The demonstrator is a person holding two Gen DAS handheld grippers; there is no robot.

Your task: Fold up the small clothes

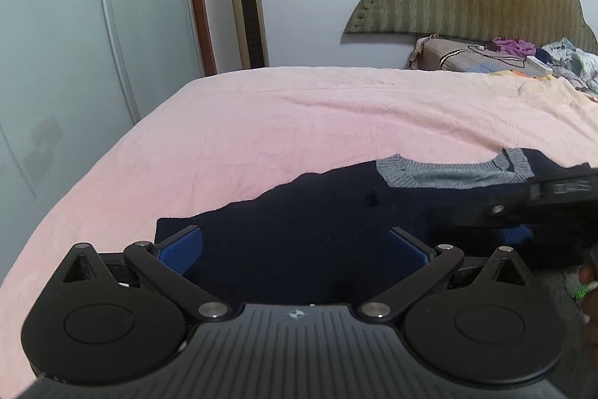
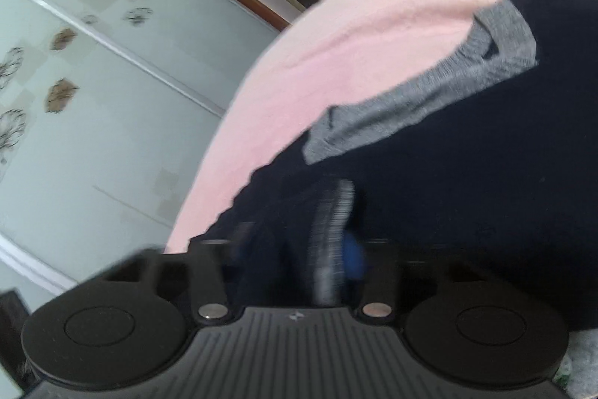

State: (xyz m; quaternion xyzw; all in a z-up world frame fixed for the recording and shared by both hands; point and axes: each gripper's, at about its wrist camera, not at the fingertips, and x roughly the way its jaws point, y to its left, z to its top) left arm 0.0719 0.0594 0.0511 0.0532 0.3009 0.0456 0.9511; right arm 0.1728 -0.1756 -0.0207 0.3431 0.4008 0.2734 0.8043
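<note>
Pink bed (image 1: pixel 261 122) lies bare beyond the sweater (image 1: pixel 299 230) — left tongs (image 1: pixel 293 245) released, right tongs (image 2: pixel 295 249) pinching its hem.

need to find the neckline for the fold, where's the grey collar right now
In the left wrist view the grey collar lies at the far edge of the navy sweater, right of centre on the pink sheet, beyond the open left gripper.

Left tongs (image 1: pixel 293 245) spread wide — right tongs (image 2: pixel 299 249) pinched nearly together.
</note>
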